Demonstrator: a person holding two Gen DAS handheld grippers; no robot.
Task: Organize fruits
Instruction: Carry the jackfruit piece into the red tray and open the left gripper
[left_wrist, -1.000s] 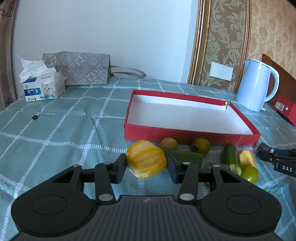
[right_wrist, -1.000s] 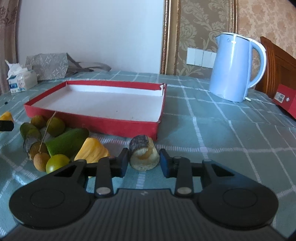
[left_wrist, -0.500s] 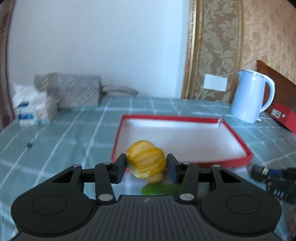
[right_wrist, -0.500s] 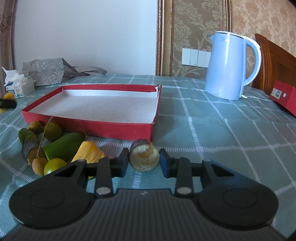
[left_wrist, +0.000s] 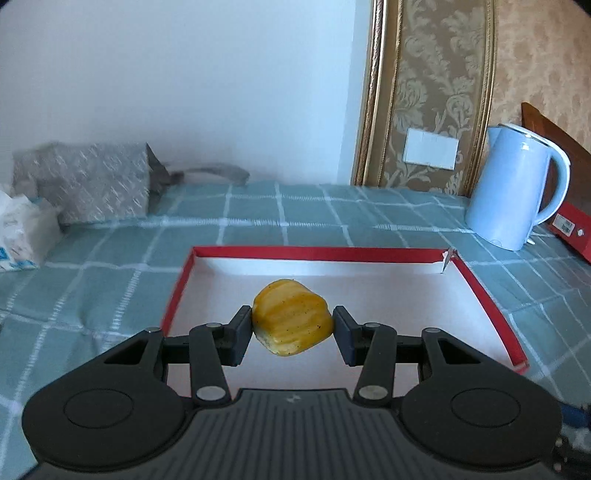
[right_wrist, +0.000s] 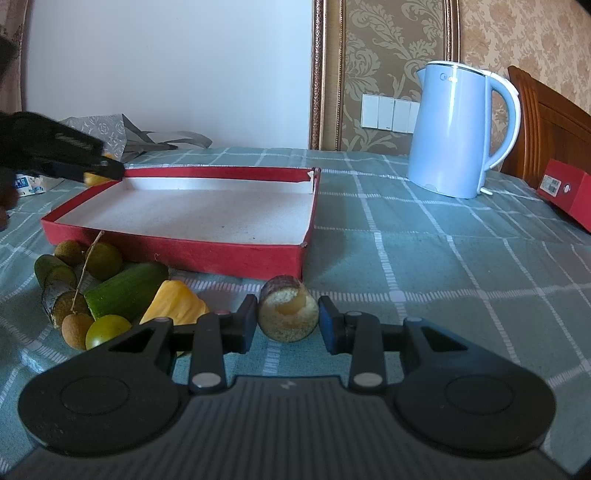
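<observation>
Both fingers of the left gripper (left_wrist: 293, 325) press on a yellow jackfruit piece (left_wrist: 291, 317), which hangs in the air above the near left part of the red tray (left_wrist: 480, 291). The right gripper (right_wrist: 287, 323) has its fingers drawn in on either side of a round cut piece with a dark rind (right_wrist: 288, 314) resting on the checked tablecloth (right_wrist: 424, 266), just in front of the tray's near right corner; whether the pads truly press it I cannot tell, as thin slivers of gap seem to show.

Soft, slick flesh is the main risk: the yellow piece could slip or squash if the grip shifts, and a release from this height might let it roll toward the tray's low wall. A drop too close to the near rim could land it outside.

Inside, the tray is bare and white, so there is wide room toward the far and right sides. Its far right corner (left_wrist: 447, 258) is torn. Left of the round piece lies a crowded cluster: cucumber (right_wrist: 127, 288), another yellow piece (right_wrist: 173, 306), small round fruits (right_wrist: 103, 260). A sideways sweep there would scatter them. The blue kettle (right_wrist: 458, 129) stands well apart on the far right.
</observation>
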